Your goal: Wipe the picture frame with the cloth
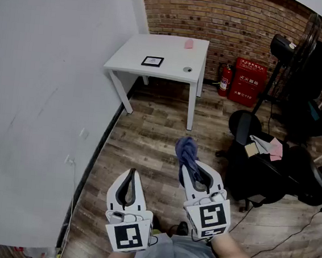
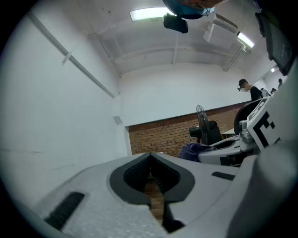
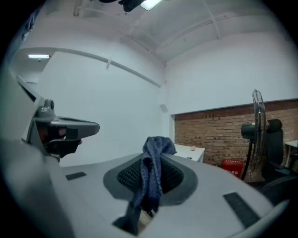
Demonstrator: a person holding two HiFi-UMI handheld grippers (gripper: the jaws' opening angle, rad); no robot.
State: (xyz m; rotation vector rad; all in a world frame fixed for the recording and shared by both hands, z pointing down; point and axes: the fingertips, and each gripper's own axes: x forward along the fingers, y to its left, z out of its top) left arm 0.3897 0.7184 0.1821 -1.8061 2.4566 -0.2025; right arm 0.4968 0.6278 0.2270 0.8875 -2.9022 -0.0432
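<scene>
At the near end of the room, well apart from the white table (image 1: 177, 53), we hold both tools low over the plank floor (image 1: 148, 141); the right gripper (image 1: 185, 167) is clamped on the blue cloth (image 1: 186, 149), a bunched fold rising above the jaw tips and a tail hanging down between the pads; the left gripper (image 1: 131, 175) has its jaws pressed together with nothing between them. The picture frame (image 1: 152, 61) lies flat on the table, toward its left front edge, untouched; a small round object (image 1: 188, 69) sits near it and a pink item (image 1: 189, 44) lies farther back. Wiping has not yet begun, in our judgement. Hazards we foresee: the cloth is pinched only along a narrow fold, so it may slip free on the approach or drag out under friction; the frame looks light and unanchored, so a one-sided stroke may push it toward the edge unless the empty tool steadies it; a wide sweep may also knock the round object.
</scene>
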